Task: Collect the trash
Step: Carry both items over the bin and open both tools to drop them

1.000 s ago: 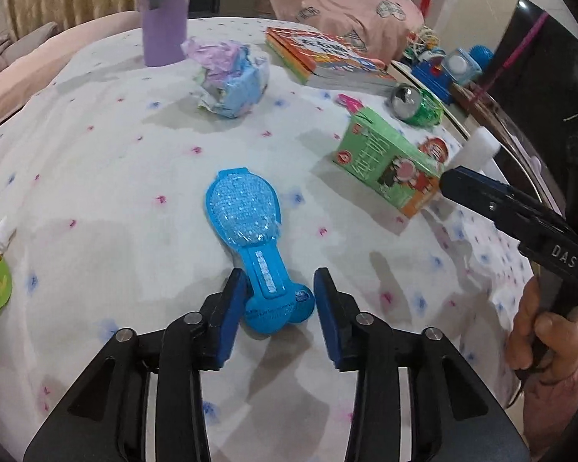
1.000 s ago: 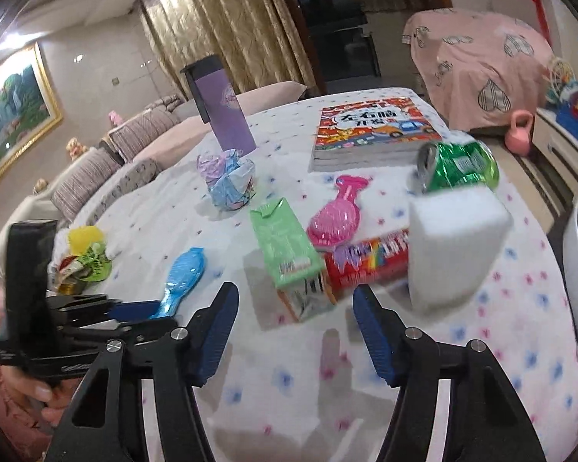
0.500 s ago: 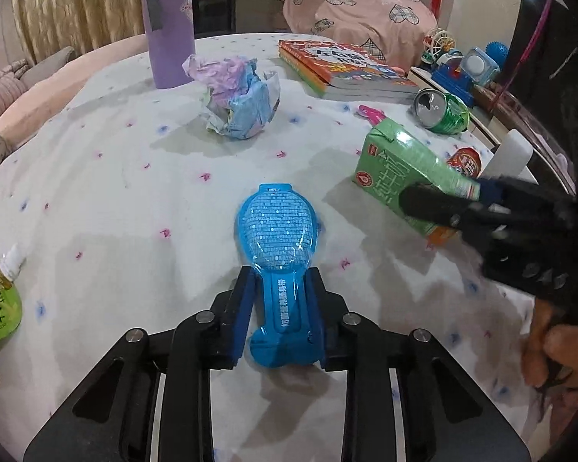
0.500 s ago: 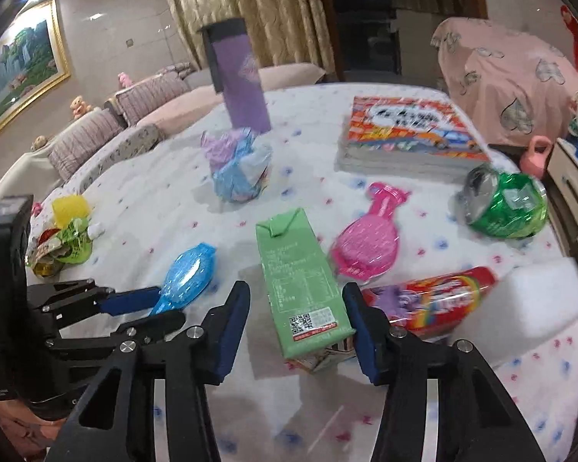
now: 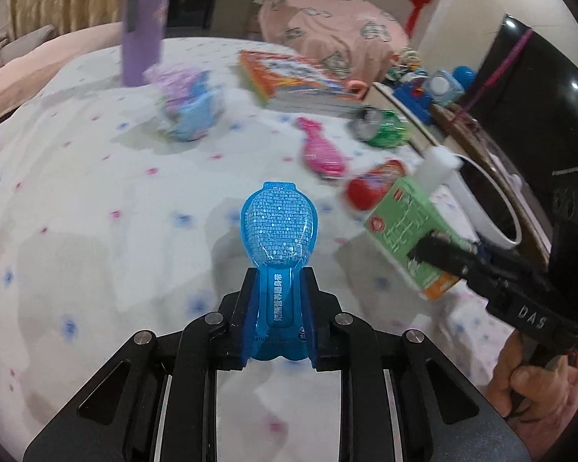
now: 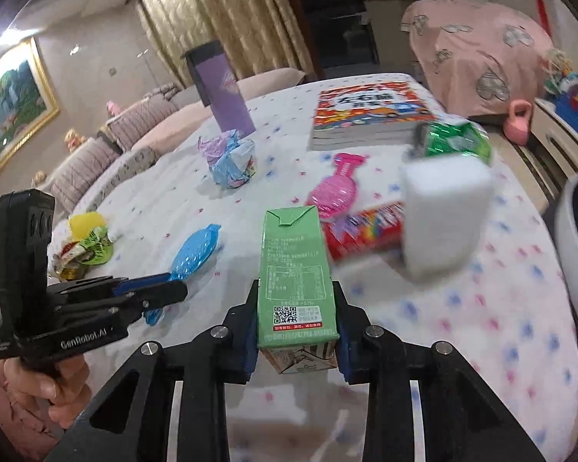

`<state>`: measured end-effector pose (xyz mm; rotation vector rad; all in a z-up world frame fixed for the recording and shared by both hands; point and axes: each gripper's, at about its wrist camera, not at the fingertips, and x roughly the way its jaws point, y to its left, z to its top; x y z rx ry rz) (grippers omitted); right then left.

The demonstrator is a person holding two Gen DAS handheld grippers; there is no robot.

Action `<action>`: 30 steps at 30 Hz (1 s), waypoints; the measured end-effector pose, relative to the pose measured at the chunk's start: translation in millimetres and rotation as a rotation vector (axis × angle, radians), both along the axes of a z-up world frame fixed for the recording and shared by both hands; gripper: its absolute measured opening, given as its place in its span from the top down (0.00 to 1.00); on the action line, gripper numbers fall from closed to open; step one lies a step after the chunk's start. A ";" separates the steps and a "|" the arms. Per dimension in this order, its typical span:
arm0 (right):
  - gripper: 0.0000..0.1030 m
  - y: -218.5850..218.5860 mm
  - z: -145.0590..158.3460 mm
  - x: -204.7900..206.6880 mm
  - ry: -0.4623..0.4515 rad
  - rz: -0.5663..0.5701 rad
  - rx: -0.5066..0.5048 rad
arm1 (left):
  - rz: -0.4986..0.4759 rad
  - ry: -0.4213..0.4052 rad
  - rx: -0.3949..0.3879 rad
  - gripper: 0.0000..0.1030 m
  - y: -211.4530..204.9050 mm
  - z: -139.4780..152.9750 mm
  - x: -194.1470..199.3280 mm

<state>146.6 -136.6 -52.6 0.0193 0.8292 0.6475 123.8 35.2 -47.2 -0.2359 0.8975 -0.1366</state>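
Gripping the narrow handle end of the blue plastic pack (image 5: 276, 238), the left gripper (image 5: 277, 310) has its blue pads against both sides of the handle and its jaws are closing on it; the pack's rounded head sticks out ahead of the fingers over the white dotted tablecloth (image 5: 96, 200). In the right wrist view the same gripper reaches in from the left, a hand (image 6: 54, 392) around its grip, near a green and yellow wrapper (image 6: 86, 248) lying at the cloth's left edge. Further in, a crumpled pink and blue wrapper (image 6: 229, 161) sits just in front of an upright purple tumbler (image 6: 223, 94). At the middle, the right gripper (image 6: 296, 327) is closing its jaws on the green drink carton (image 6: 294, 265), with pads pressed on both long sides near its base. Right of the carton lie a pink plastic pack (image 6: 335, 192), a red snack tube (image 6: 366, 227), a white foam block (image 6: 443, 215), a crushed green can (image 6: 452, 140) and a stack of books (image 6: 370, 113). A white bin (image 6: 576, 238) rim shows at the far right.
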 end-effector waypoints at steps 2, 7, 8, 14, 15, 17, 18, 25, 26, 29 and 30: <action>0.69 -15.6 2.3 -9.6 0.004 -0.029 0.017 | -0.032 -0.009 -0.007 0.82 -13.4 4.6 -1.1; 0.69 -55.3 4.5 -27.9 0.009 -0.116 0.050 | -0.115 -0.021 -0.021 0.82 -48.8 12.9 -3.2; 0.69 -63.9 4.2 -30.4 0.012 -0.134 0.056 | -0.131 -0.024 -0.024 0.82 -55.2 14.3 -3.8; 0.69 -109.4 5.9 -38.5 0.012 -0.237 0.081 | -0.218 -0.035 -0.019 0.82 -94.2 19.6 0.2; 0.69 -118.1 6.8 -38.9 0.011 -0.256 0.087 | -0.233 -0.034 -0.018 0.82 -101.4 20.0 1.8; 0.69 -131.8 9.1 -40.2 0.004 -0.285 0.093 | -0.256 -0.033 -0.018 0.82 -113.0 19.7 2.1; 0.69 -138.6 10.8 -40.8 0.000 -0.299 0.096 | -0.266 -0.032 -0.018 0.82 -119.1 19.7 1.4; 0.69 -183.5 20.8 -40.2 -0.033 -0.394 0.122 | -0.337 -0.039 0.000 0.82 -159.0 25.4 12.3; 0.69 -188.5 21.8 -39.4 -0.036 -0.405 0.126 | -0.344 -0.040 0.001 0.82 -163.2 26.5 14.6; 0.69 -203.4 24.2 -37.4 -0.043 -0.432 0.135 | -0.367 -0.041 0.008 0.82 -176.5 28.7 19.8; 0.69 -207.2 24.8 -36.6 -0.044 -0.439 0.138 | -0.373 -0.041 0.011 0.82 -180.6 29.5 22.3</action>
